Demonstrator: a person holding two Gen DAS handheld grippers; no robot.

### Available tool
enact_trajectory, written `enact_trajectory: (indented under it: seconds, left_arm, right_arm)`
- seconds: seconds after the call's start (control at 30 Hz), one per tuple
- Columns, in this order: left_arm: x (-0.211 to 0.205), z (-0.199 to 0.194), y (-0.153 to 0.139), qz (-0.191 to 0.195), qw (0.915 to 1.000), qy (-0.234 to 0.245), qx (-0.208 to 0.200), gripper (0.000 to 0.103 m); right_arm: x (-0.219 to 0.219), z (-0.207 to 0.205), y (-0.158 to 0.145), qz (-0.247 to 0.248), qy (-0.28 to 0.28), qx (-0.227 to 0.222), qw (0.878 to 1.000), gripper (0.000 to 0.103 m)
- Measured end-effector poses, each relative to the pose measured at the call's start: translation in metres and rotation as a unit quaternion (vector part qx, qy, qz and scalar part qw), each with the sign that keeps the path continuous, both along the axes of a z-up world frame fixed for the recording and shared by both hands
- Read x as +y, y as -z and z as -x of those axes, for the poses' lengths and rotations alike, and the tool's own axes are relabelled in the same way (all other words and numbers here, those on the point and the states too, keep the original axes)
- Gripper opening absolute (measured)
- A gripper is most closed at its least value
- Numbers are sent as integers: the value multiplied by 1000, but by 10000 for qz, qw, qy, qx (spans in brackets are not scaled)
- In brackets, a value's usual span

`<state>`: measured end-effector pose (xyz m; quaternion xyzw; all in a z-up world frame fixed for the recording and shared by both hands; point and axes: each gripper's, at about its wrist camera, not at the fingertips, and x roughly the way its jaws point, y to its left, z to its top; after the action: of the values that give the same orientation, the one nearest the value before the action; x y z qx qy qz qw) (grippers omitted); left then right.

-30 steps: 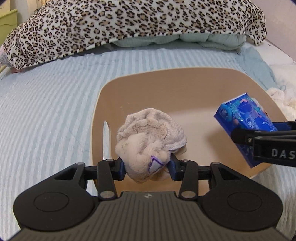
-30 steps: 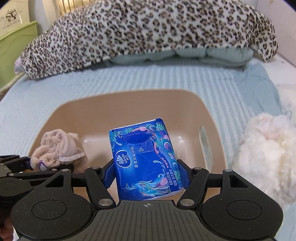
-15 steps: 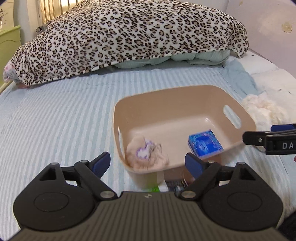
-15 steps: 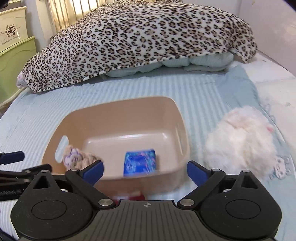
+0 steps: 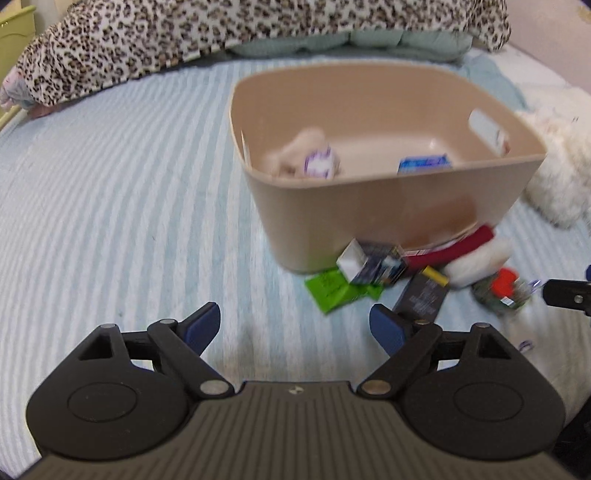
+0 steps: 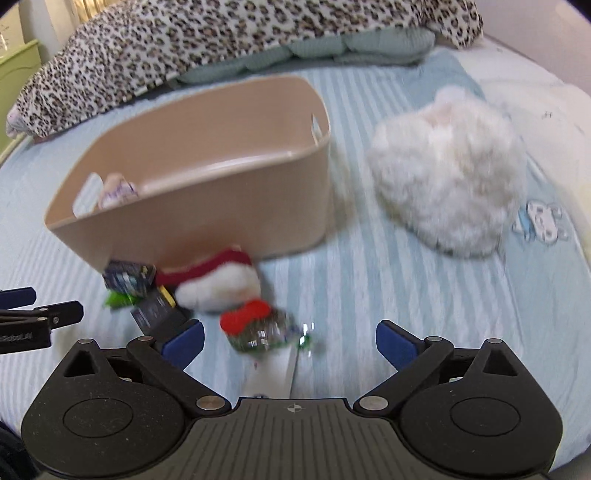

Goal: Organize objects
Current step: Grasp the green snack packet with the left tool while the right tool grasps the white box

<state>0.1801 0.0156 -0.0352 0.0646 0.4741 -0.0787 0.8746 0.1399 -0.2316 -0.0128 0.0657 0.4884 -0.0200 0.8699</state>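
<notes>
A tan plastic bin (image 5: 388, 206) (image 6: 207, 214) stands on the striped bed. Inside it lie a rolled beige sock (image 5: 306, 158) (image 6: 116, 190) and a blue tissue pack (image 5: 424, 164). In front of the bin lies a blurred pile: a green packet (image 5: 332, 290), a small dark box (image 5: 373, 264) (image 6: 127, 278), a black card (image 5: 421, 295), a red-and-white sock (image 5: 476, 254) (image 6: 218, 278) and a red-capped jar (image 5: 504, 290) (image 6: 258, 326). My left gripper (image 5: 295, 328) is open and empty, short of the pile. My right gripper (image 6: 290, 343) is open and empty, just behind the jar.
A fluffy white plush (image 6: 447, 173) (image 5: 557, 173) lies right of the bin. A leopard-print blanket (image 5: 236, 33) over a pale green pillow (image 6: 314, 48) lines the bed's far side. A green cabinet (image 6: 16, 77) stands at far left.
Both grippers opened and dropped the sock and the tissue pack into the bin, then pulled back and lowered. The pile in front of the bin has come into view.
</notes>
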Motion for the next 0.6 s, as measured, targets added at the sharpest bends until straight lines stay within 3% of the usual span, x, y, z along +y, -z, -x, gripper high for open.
enact_trajectory:
  seconds: [0.13, 0.3, 0.47, 0.53, 0.6]
  left_arm:
    - [2, -5, 24, -12, 10000, -13, 92, 88]
    - [2, -14, 36, 257, 9996, -90, 43, 88]
    - [-6, -20, 38, 326, 9988, 109, -354, 89]
    - [-12, -25, 43, 342, 9985, 300, -310, 89]
    - [-16, -27, 49, 338, 9979, 469, -291, 88]
  right_arm:
    - [3, 2, 20, -11, 50, 199, 9998, 101]
    - [9, 1, 43, 63, 70, 383, 9992, 99]
    - [10, -5, 62, 55, 52, 546, 9985, 91]
    - [12, -6, 66, 97, 31, 539, 9985, 88]
    - [14, -8, 67, 155, -29, 501, 9986, 80]
